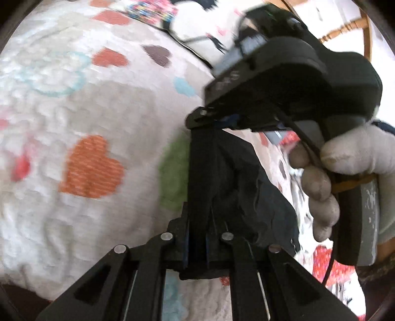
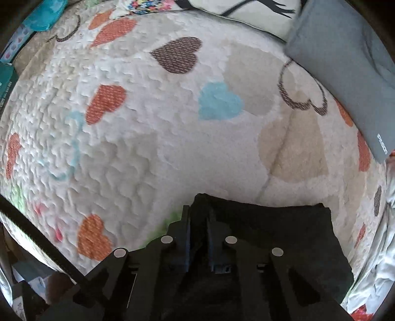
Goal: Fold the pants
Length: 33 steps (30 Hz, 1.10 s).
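The black pants [image 1: 249, 187] hang bunched above the heart-print blanket [image 1: 74, 111]. My left gripper [image 1: 200, 222] is shut on a fold of them. My right gripper [image 1: 205, 116] shows in the left wrist view, held by a gloved hand [image 1: 345, 160], and pinches the same cloth just above the left fingers. In the right wrist view the right gripper [image 2: 198, 222] is shut on the pants [image 2: 284, 234], which spread dark below and to the right over the blanket [image 2: 148, 135].
A grey pillow [image 2: 345, 74] lies at the blanket's far right. A patterned cushion [image 2: 246, 10] lies at the far edge. Teal packets [image 2: 47, 14] sit at the far left. A wooden chair [image 1: 355, 27] stands beyond the bed.
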Tool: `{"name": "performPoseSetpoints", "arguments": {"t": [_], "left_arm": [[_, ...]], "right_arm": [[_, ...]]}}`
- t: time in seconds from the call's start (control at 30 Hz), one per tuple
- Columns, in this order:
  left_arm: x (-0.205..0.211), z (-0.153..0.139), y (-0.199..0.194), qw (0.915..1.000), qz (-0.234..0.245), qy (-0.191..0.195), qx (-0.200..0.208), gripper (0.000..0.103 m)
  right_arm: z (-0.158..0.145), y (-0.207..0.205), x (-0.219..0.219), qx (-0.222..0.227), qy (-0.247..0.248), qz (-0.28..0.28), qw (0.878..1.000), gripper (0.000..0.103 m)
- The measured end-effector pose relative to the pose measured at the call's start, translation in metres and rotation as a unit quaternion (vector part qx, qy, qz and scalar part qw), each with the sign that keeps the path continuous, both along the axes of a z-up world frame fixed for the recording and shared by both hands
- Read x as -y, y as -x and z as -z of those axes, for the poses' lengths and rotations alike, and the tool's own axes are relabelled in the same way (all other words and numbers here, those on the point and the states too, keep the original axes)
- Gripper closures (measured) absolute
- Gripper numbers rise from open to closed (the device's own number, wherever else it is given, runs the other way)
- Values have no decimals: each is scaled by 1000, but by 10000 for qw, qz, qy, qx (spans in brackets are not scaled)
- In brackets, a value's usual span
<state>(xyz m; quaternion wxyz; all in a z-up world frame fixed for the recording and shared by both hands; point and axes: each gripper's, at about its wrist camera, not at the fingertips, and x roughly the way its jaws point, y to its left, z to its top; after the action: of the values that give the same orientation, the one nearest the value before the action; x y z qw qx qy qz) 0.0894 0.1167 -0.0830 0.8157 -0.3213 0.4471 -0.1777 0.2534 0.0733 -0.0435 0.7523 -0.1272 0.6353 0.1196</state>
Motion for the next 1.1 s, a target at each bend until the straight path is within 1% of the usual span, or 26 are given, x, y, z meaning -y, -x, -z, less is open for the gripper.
{"name": "performPoseSetpoints", "arguments": {"t": [0.1,0.13,0.17,0.2,0.23,0.27,0.33,0.4,0.43,0.47,0.53,0.6,0.67,0.7,0.73,0.77,0.8,0.83,0.87,0.9,0.93,0.97,1.0,1.03,1.1], "left_arm": [[-9,-5,6,9991,-353,-214,57,95],[-8,-7,8,9988,-395,-262,81,95],[-7,-8,10,9988,-399,-257,100,94],[-8,-8,9,9985,-442,-281,147,94],[-9,-13,13,9980,-487,-285,267,94],[-11,-17,17,9975,-531,-287,369,94],[-14,-27,27,9944,-737,-428,623,93],[-16,-35,33,9912,-885,-575,795,89],[-14,-38,35,9895,-933,-655,884,83],[-14,-39,39,9892,-894,-691,929,74],[0,-37,35,9898,-710,-807,936,71],[7,-36,35,9882,-577,-1098,900,71],[12,-29,31,9885,-432,-1249,733,68],[12,-24,31,9890,-371,-1310,585,68],[13,-18,27,9896,-301,-1345,416,67],[13,-13,26,9901,-283,-1329,340,68],[11,-17,31,9901,-287,-1315,384,68],[12,-19,33,9898,-270,-1328,439,67],[13,-21,34,9893,-249,-1350,496,66],[15,-22,36,9885,-225,-1389,551,65],[17,-23,36,9876,-219,-1438,590,62],[18,-22,34,9872,-228,-1452,612,62],[19,-23,34,9877,-218,-1416,635,61],[20,-23,35,9883,-185,-1377,636,60],[22,-21,34,9868,-164,-1476,638,60]], "right_arm": [[-7,-3,-18,67,-345,-18,9994,91],[-6,-3,-22,57,-450,-28,9990,86],[-5,-4,-25,3,-592,-45,9982,75],[-6,-4,-24,-49,-797,-62,9968,72],[-12,-4,-18,-49,-1085,-53,9941,68],[-18,-4,-9,18,-1271,3,9919,68],[-37,2,24,300,-1690,349,9845,67],[-54,10,56,517,-1994,620,9766,67],[-57,21,72,553,-2167,721,9720,67],[-59,29,84,524,-2364,811,9668,67],[-50,37,106,315,-2834,938,9539,67],[-29,50,113,45,-3375,1007,9359,67],[-6,57,113,-120,-3521,1135,9290,67],[6,57,119,-209,-3479,1288,9284,67],[14,56,126,-225,-3359,1395,9312,68],[23,52,137,-135,-3164,1519,9363,92],[28,50,144,-81,-3129,1568,9367,103],[27,51,154,13,-3198,1692,9322,103],[24,54,159,134,-3176,1813,9306,103],[20,57,163,259,-3052,1907,9326,103],[13,63,164,424,-2707,1941,9419,103],[8,68,166,549,-2307,1954,9516,91],[3,73,170,692,-1932,1950,9591,81],[-4,82,176,895,-1868,1869,9603,70],[-11,97,192,989,-2178,1849,9532,69]]}}
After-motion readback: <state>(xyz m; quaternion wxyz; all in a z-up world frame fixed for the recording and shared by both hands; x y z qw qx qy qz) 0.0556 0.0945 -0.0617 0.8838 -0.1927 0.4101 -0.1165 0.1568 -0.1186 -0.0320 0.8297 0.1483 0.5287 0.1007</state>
